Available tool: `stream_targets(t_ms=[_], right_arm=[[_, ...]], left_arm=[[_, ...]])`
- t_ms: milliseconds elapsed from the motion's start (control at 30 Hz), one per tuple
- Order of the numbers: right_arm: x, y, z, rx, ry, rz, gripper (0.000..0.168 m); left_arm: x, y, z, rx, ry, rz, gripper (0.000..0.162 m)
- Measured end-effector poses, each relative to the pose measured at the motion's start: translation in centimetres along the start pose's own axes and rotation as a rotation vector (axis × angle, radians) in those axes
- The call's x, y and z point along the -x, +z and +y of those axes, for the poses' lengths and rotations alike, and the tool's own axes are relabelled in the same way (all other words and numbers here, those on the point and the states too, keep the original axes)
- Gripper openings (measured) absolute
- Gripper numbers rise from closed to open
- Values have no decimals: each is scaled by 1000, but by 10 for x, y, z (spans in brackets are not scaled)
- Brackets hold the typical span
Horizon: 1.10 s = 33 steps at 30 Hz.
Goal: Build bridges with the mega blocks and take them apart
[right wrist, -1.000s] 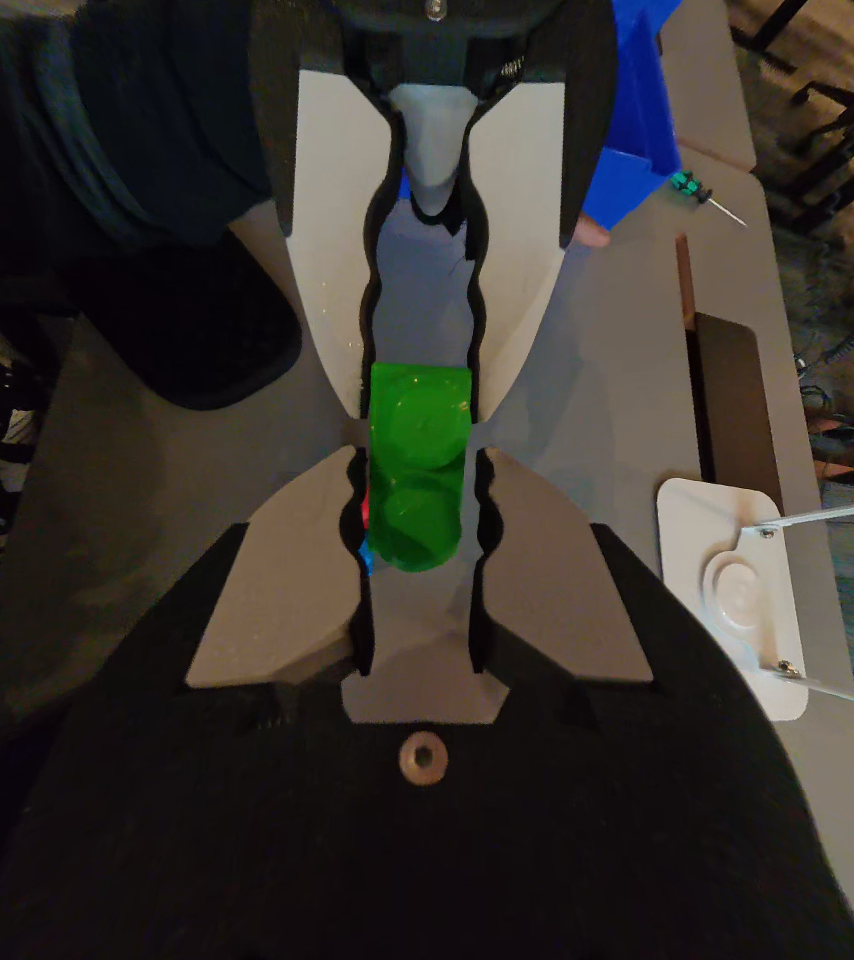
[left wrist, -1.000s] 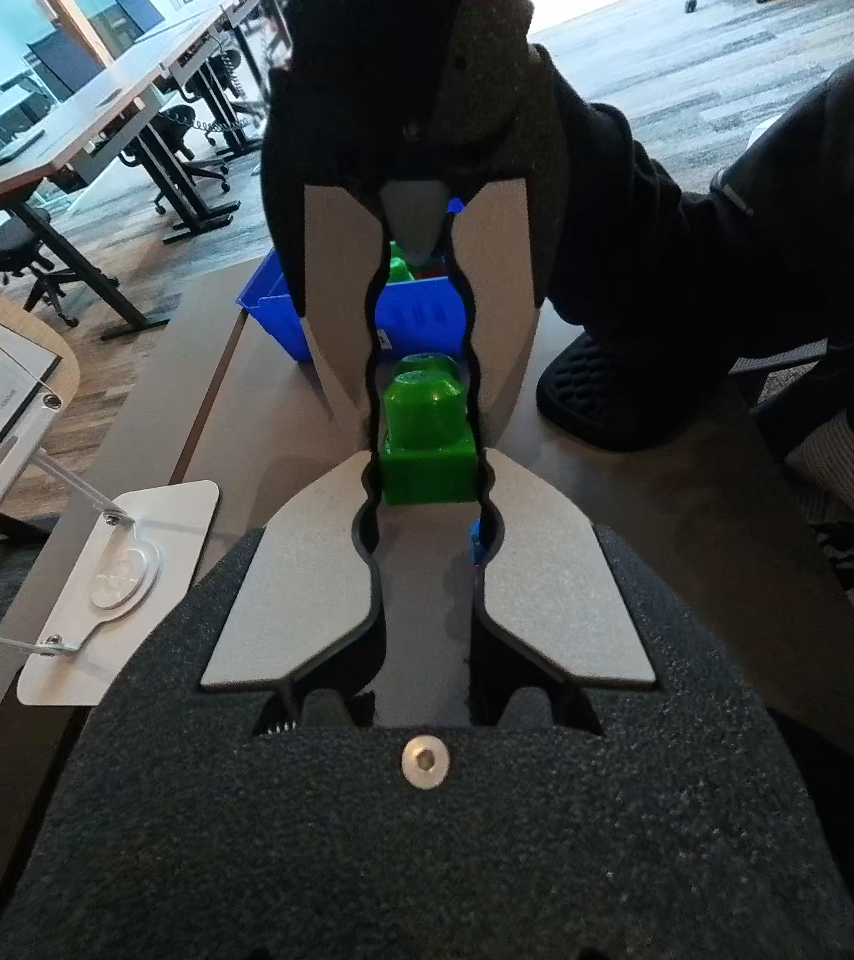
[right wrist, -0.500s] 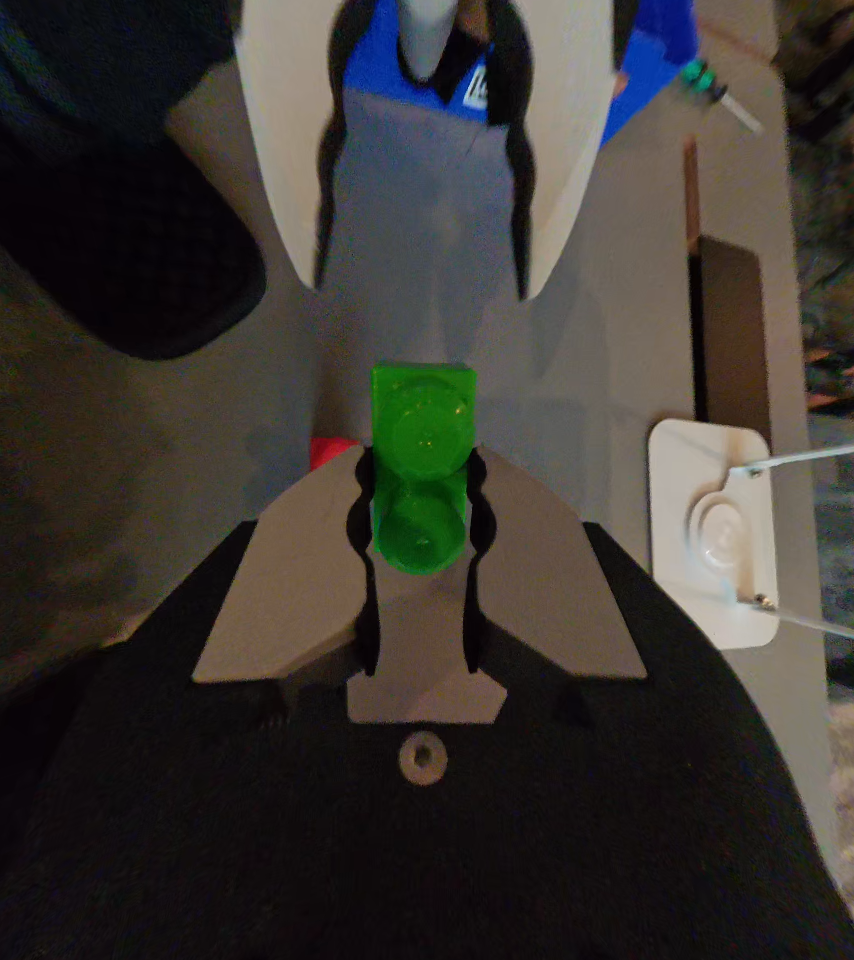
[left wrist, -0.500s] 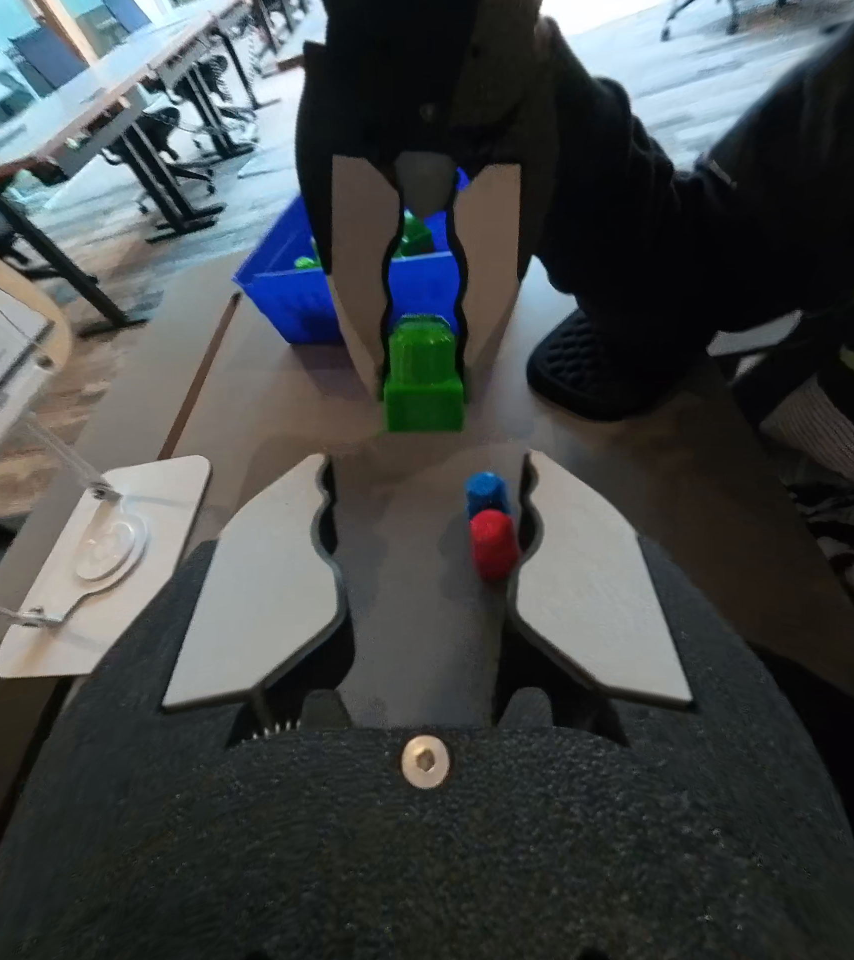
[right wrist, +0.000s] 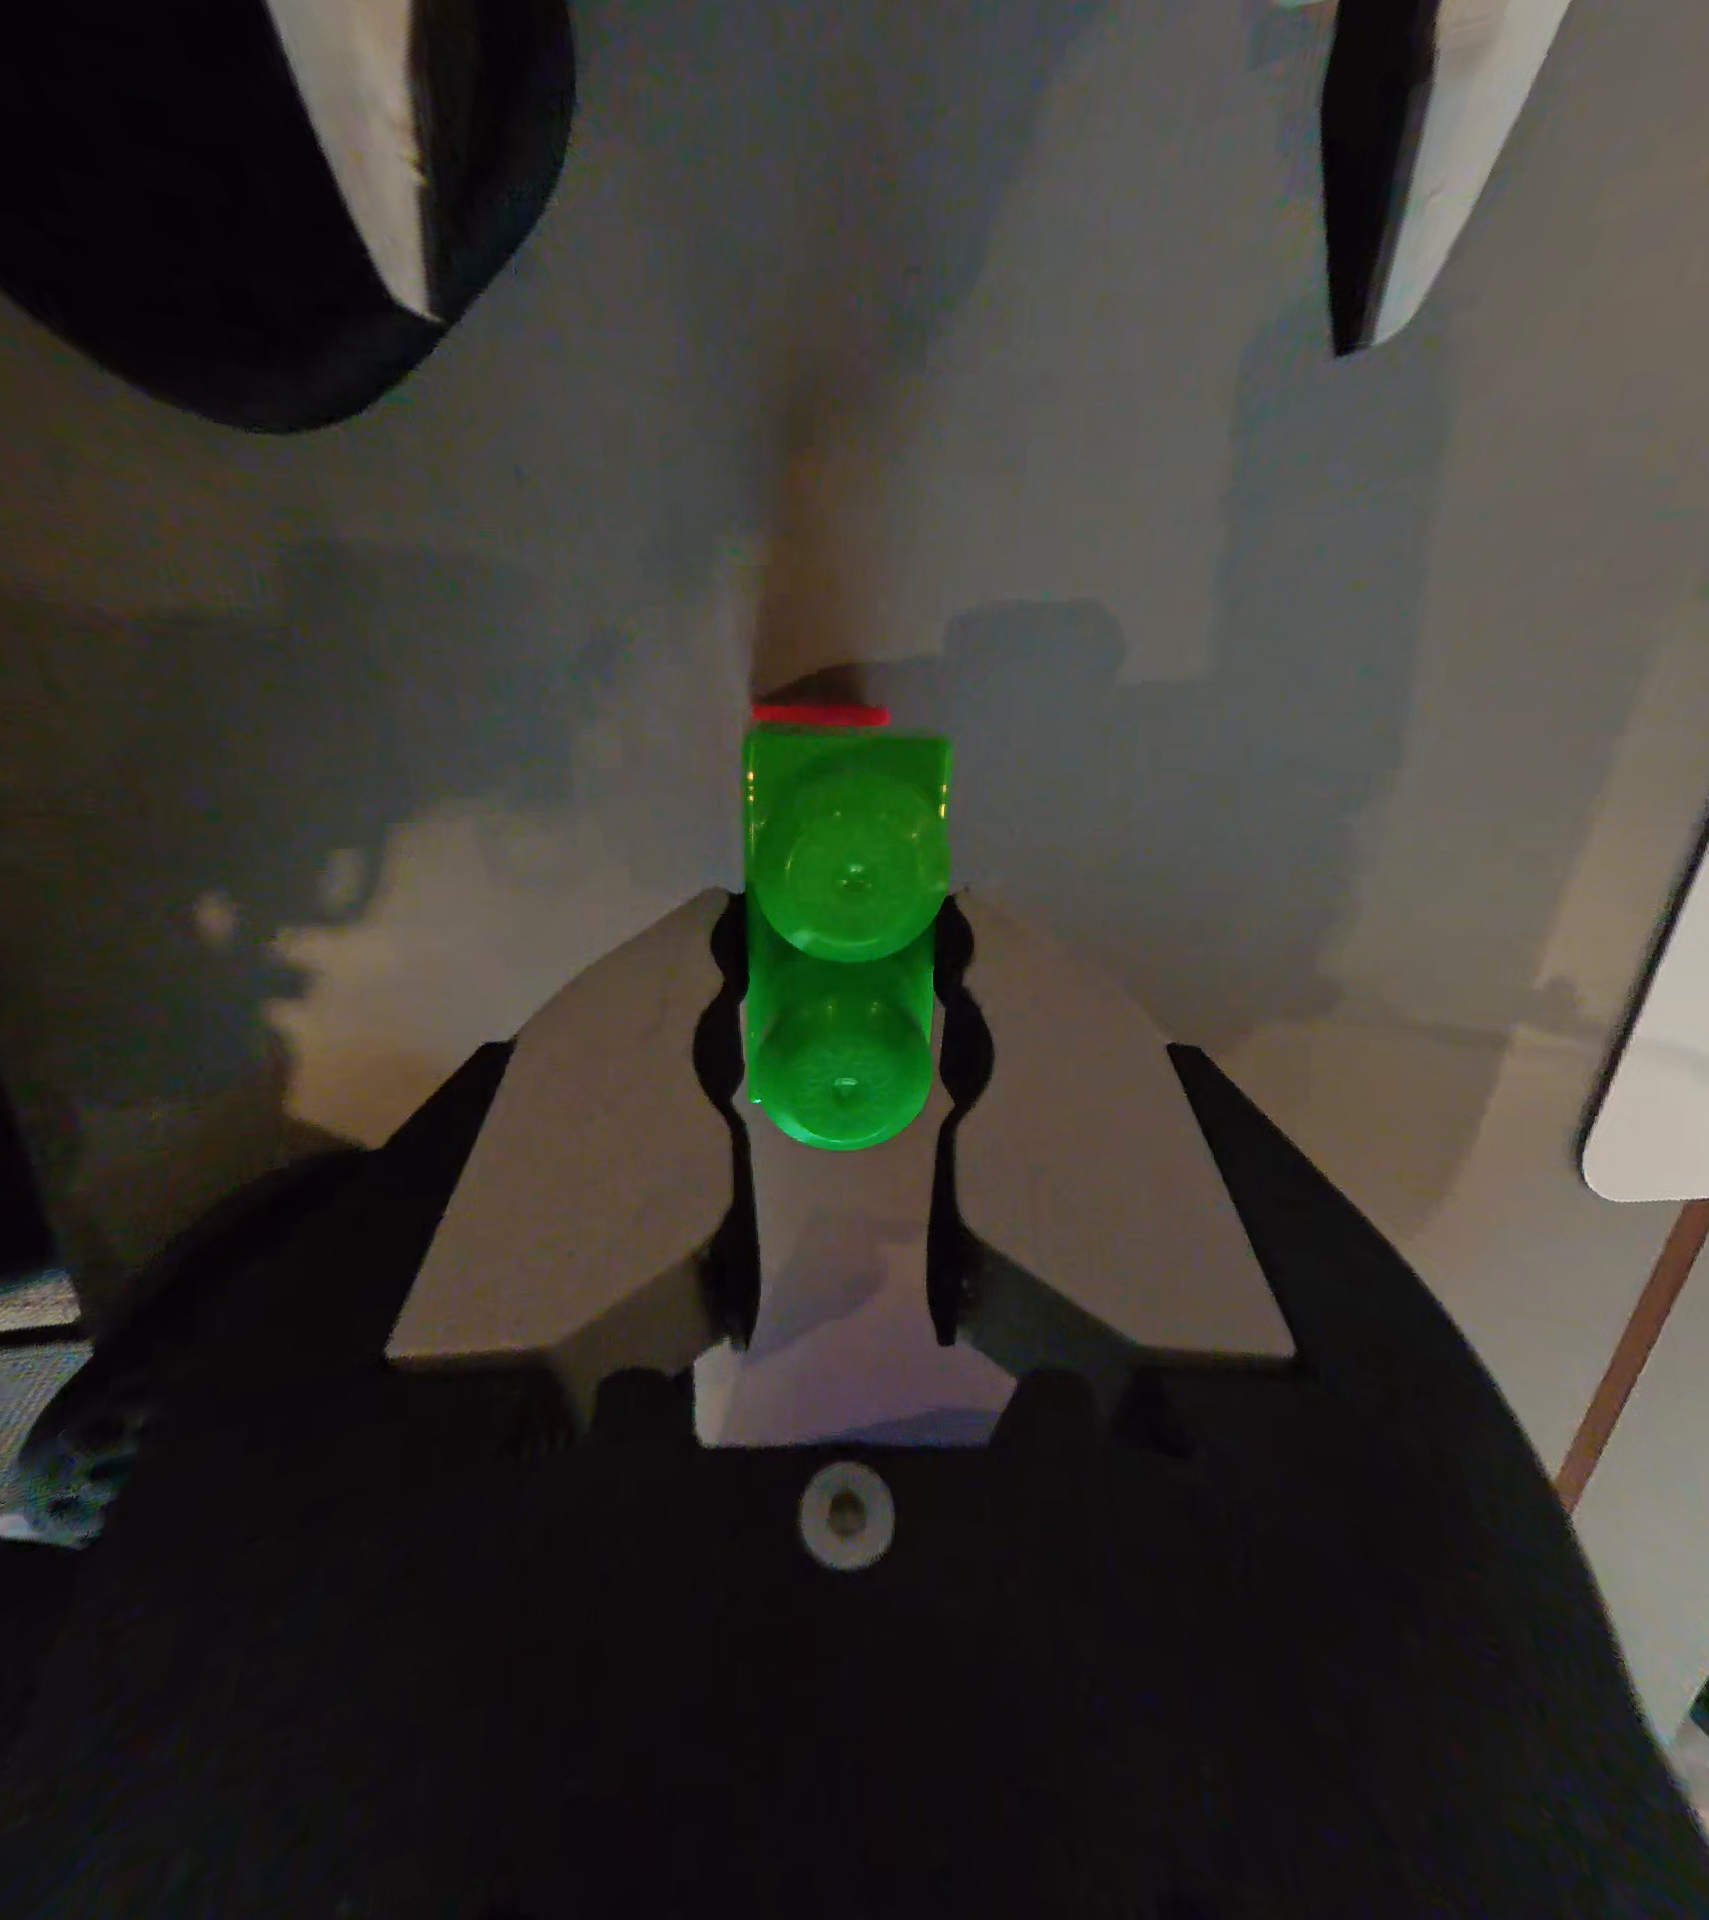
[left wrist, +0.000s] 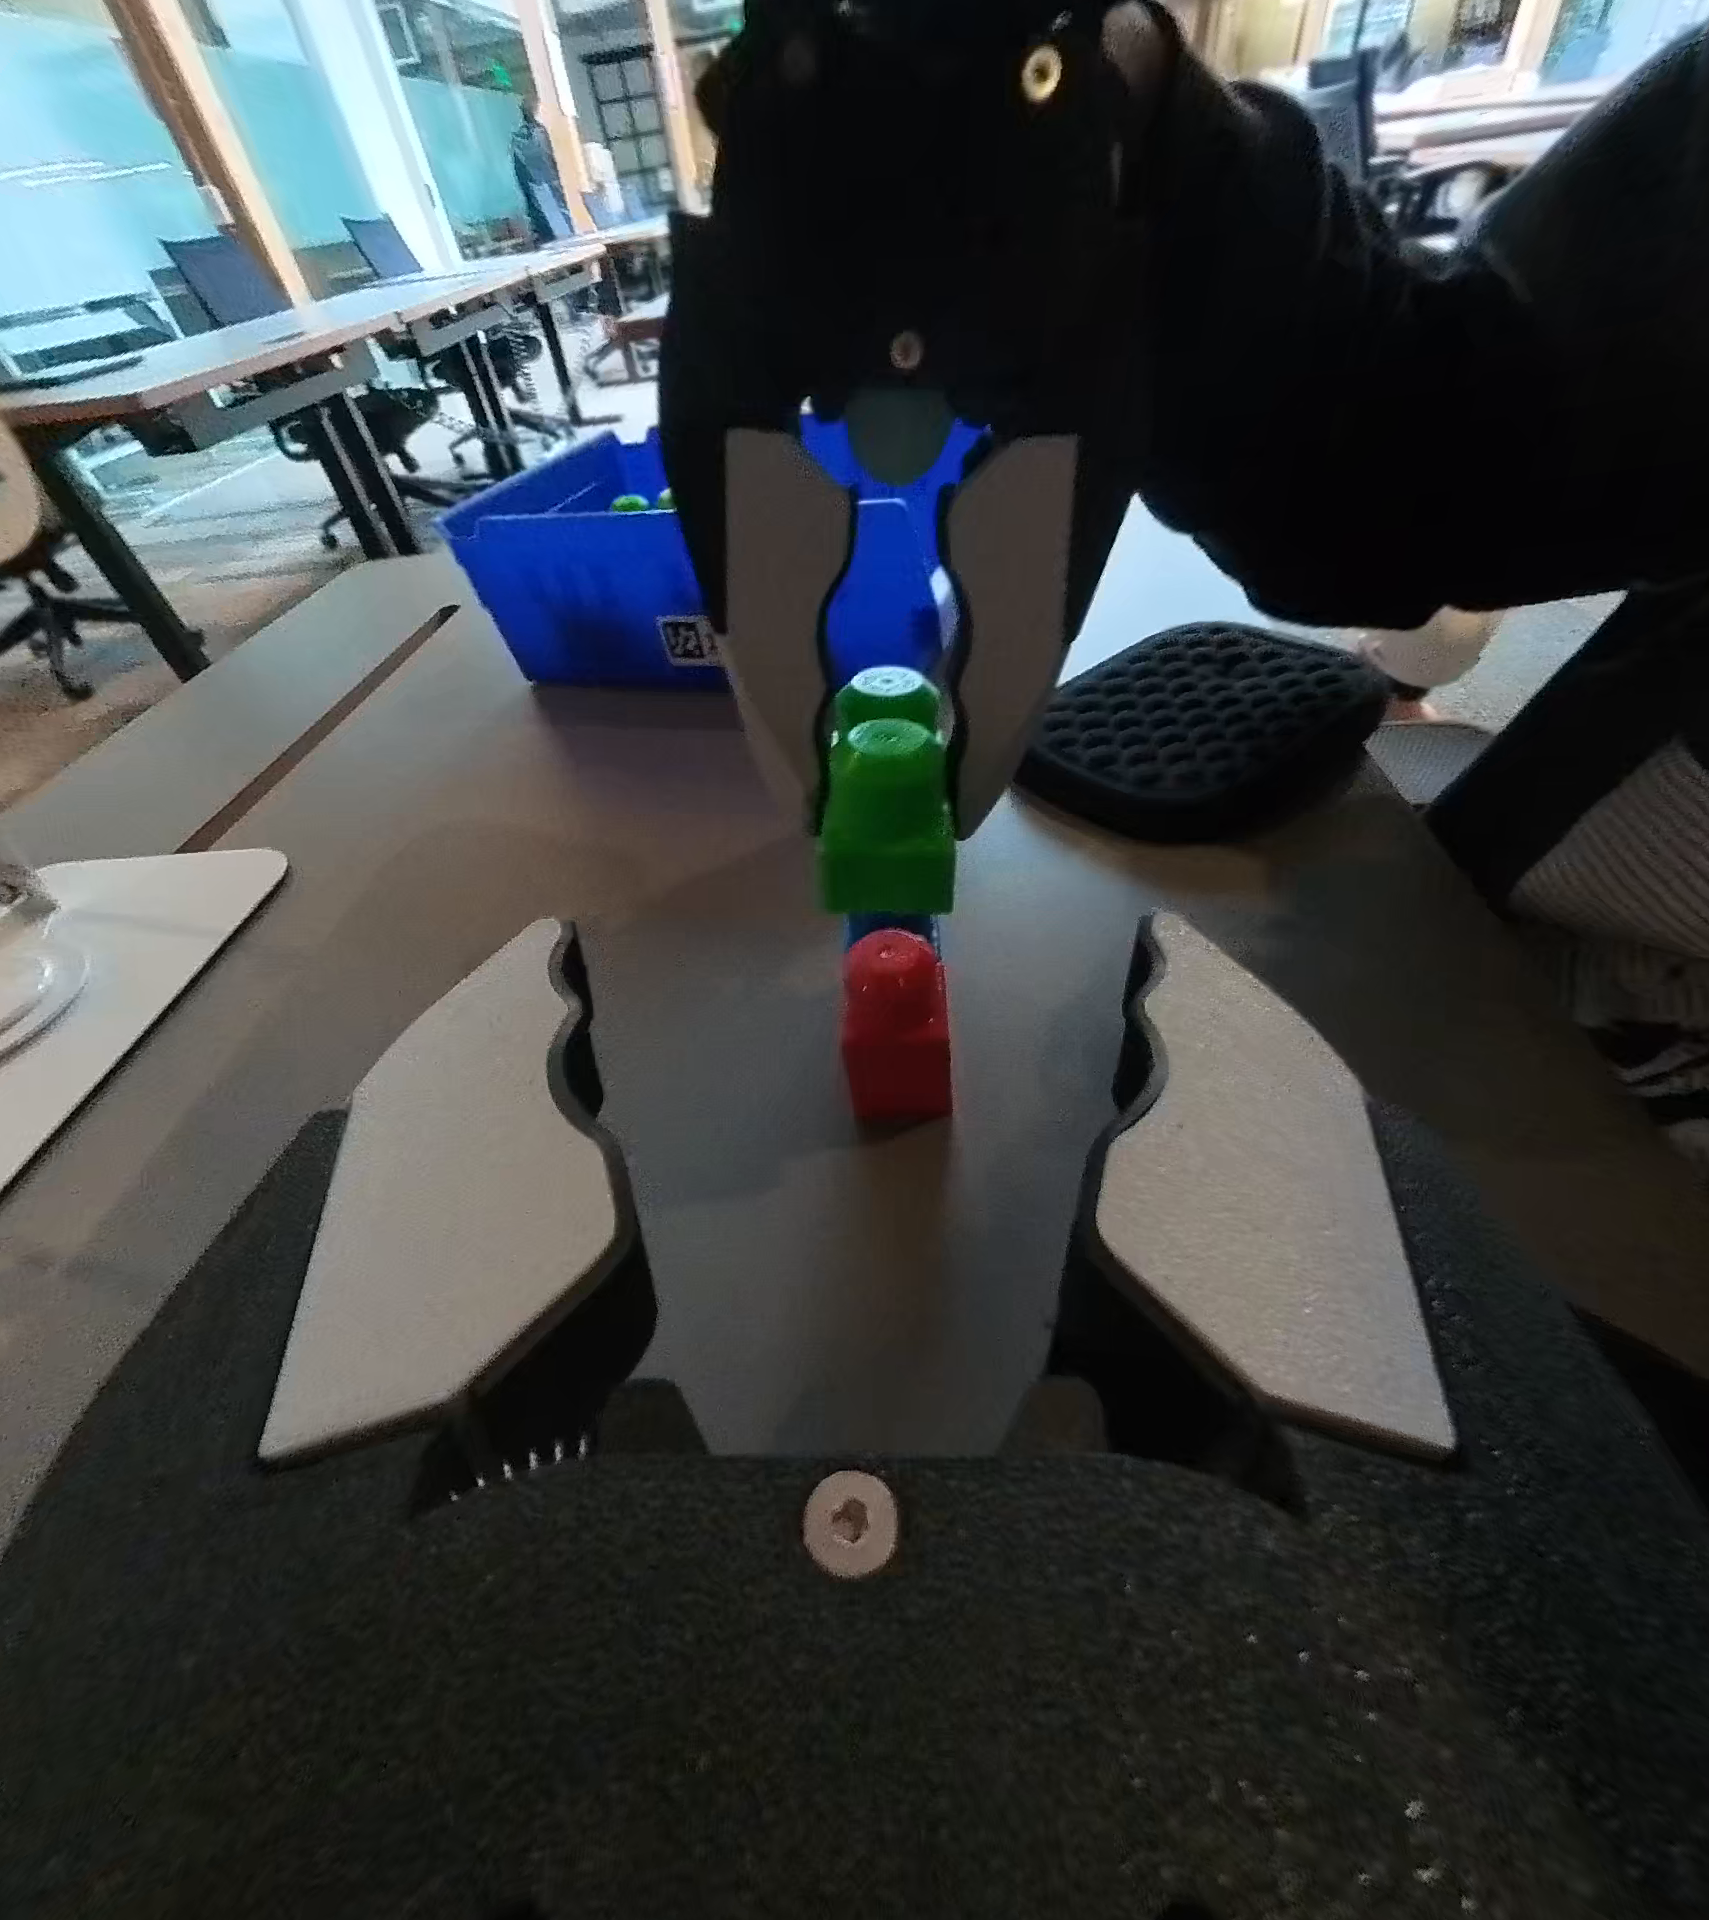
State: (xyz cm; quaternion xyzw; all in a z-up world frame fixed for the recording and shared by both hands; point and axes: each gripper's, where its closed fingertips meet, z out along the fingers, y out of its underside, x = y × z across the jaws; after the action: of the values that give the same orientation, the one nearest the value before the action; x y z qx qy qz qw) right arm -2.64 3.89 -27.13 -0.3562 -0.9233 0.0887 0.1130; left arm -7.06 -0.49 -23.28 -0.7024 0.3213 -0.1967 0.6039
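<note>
R gripper clamped on green block; L gripper spread, empty. Block looks light, rigid, slick: pinch flat sides.

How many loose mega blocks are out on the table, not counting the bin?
3: a green two-stud plastic block held in the right gripper, a red single-stud block on the grey table, and a blue block mostly hidden behind it. Others may be hidden.

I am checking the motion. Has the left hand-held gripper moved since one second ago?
Yes. The left hand-held gripper drew back from the green block, opened, and now the red block on the table shows between its fingers.
</note>
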Motion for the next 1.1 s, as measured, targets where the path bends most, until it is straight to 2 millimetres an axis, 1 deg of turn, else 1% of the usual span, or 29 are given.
stream_targets(t_ms=[100,200,300,567,700,833,1000,1100], right_arm=[[1,5,0,32,1,-12,34],[0,14,0,67,4,-25,34],[2,18,1,82,2,-42,34],[0,31,5,110,14,-63,34],[2,38,8,124,17,-76,34],[2,38,7,117,35,-87,34],[2,40,9,198,23,-84,34],[2,41,9,207,23,-82,34]], left_arm=[[6,-2,16,12,-21,-28,98],[7,-3,35,32,-52,-21,96],[10,-2,44,46,-68,-15,94],[10,-5,37,23,-57,-18,91],[8,-4,38,32,-56,-15,91],[6,-2,40,46,-58,-1,91],[4,-2,40,47,-59,7,92],[4,-3,39,40,-59,6,91]])
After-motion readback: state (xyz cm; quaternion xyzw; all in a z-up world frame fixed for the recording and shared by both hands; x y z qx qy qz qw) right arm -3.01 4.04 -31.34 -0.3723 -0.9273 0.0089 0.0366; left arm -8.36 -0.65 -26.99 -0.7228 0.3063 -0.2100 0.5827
